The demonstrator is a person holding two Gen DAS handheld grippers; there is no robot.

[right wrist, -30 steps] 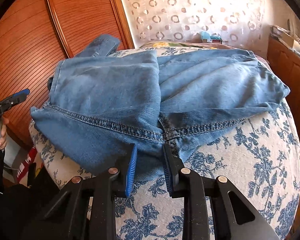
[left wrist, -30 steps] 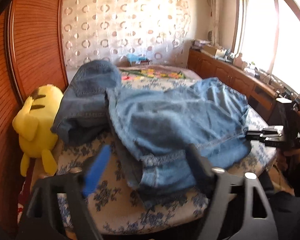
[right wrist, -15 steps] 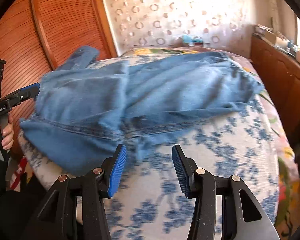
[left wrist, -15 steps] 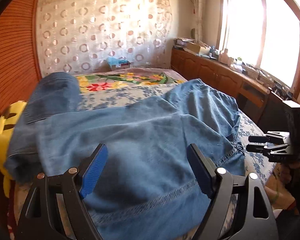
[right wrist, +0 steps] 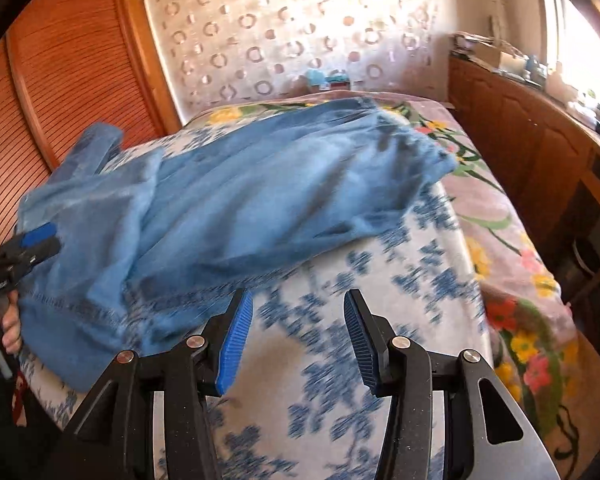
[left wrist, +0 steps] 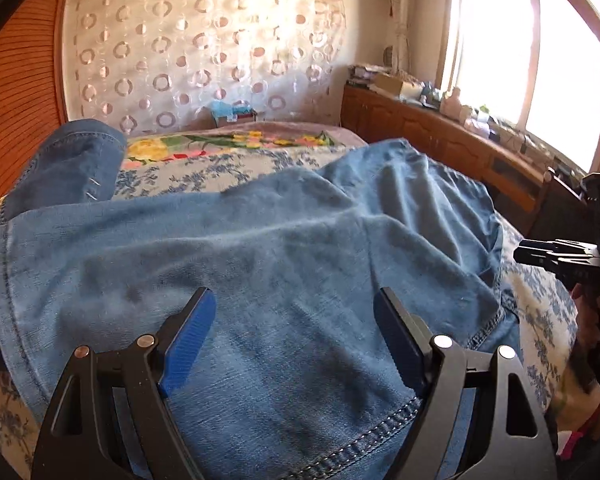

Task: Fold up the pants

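Left gripper (left wrist: 290, 336): jaws wide apart, clamped on nothing, hanging low over the cloth at 6 o'clock of the left wrist view.
Jeans (left wrist: 260, 280): spread across the bed (right wrist: 320, 360), folded over once by the look of it, stitched hem at 5 o'clock, loose darker leg end (left wrist: 72, 160) bunched at 10 o'clock beside the slatted wooden panel (left wrist: 16, 92).
Right gripper (right wrist: 298, 340): jaws half apart, just been opening, nothing between the pads, only flowered bedcover beneath; jeans off at 10 o'clock of the right wrist view.
Cabinet (right wrist: 520, 140): along the wall at 2 o'clock, clear of the work.
Step in hand: probably between folds, both tools free, right one drawn off the hem.
Next move: likely a fresh grip on one edge, both tools level, cloth lifted and laid over evenly, the stray leg end tucked in first.
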